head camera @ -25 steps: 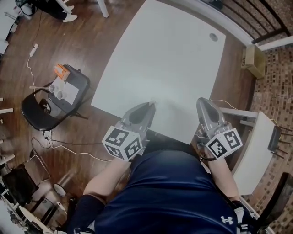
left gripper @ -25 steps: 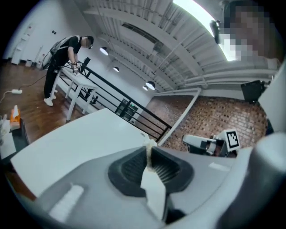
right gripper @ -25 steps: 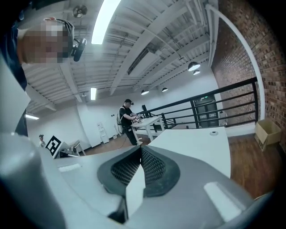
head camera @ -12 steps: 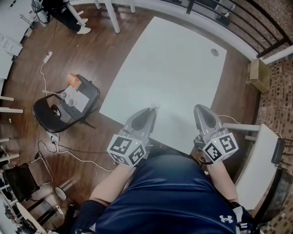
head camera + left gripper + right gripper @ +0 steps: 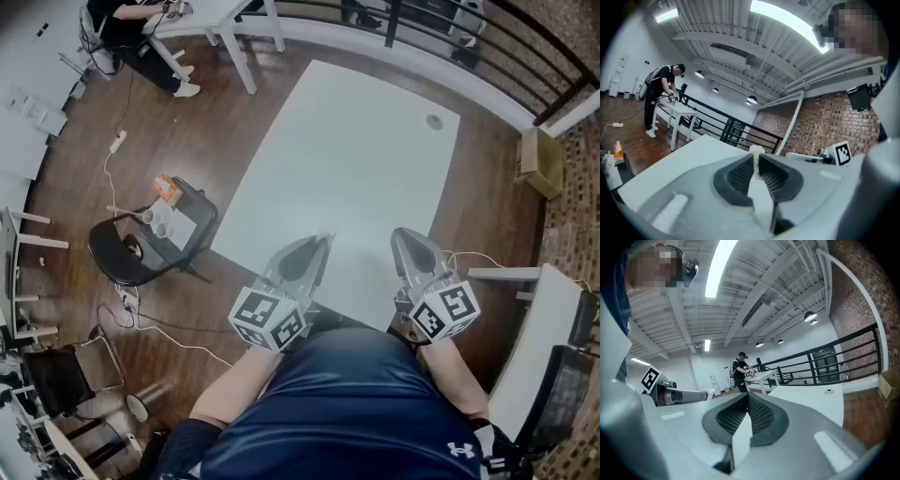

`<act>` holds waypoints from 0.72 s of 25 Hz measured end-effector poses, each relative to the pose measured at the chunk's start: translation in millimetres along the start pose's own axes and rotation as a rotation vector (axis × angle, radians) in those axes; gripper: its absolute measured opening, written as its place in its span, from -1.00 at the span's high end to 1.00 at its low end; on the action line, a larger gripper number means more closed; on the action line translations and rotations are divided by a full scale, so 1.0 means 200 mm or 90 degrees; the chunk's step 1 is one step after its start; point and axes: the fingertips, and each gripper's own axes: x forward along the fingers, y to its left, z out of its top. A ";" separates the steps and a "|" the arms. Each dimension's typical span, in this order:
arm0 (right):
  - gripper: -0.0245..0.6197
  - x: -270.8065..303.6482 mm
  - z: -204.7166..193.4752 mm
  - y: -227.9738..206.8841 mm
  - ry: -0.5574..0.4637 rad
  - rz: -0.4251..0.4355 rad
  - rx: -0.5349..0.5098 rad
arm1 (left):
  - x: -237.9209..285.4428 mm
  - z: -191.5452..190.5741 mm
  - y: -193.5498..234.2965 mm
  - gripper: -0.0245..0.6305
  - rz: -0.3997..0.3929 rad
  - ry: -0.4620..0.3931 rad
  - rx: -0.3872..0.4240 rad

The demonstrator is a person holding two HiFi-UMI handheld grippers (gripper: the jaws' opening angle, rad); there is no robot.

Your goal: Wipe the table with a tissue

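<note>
Tissue (image 5: 324, 234) shows in the head view as a small white scrap at the tip of the left gripper (image 5: 322, 240), over the near edge of the white worktop (image 5: 356, 141). Whether it touches the surface cannot be told from here. The right gripper (image 5: 400, 235) is held beside the left one, apart from it, also over the near edge. A black chair (image 5: 122, 255) carrying small items stands on the wood floor to the left.

In the left gripper view the jaws are pressed together on the tissue (image 5: 755, 151), which pokes up as a white tuft past their tips. The worktop (image 5: 689, 152) stretches ahead toward a black railing (image 5: 717, 123). A person (image 5: 660, 96) stands at a small white table (image 5: 679, 115) far off.

In the right gripper view the jaws (image 5: 747, 397) meet with nothing between them. The left gripper (image 5: 677, 393) lies off to the side, and the worktop (image 5: 811, 401) runs ahead.
</note>
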 end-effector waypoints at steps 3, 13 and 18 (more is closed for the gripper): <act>0.89 -0.01 0.01 0.00 0.000 0.006 -0.002 | 0.01 -0.01 -0.02 0.82 0.005 0.006 0.001; 0.89 0.02 0.02 0.00 0.004 0.016 -0.004 | 0.01 0.00 0.01 0.82 0.027 0.013 0.005; 0.89 0.03 0.01 0.01 0.018 0.026 -0.001 | 0.02 -0.01 0.02 0.82 0.038 0.018 -0.002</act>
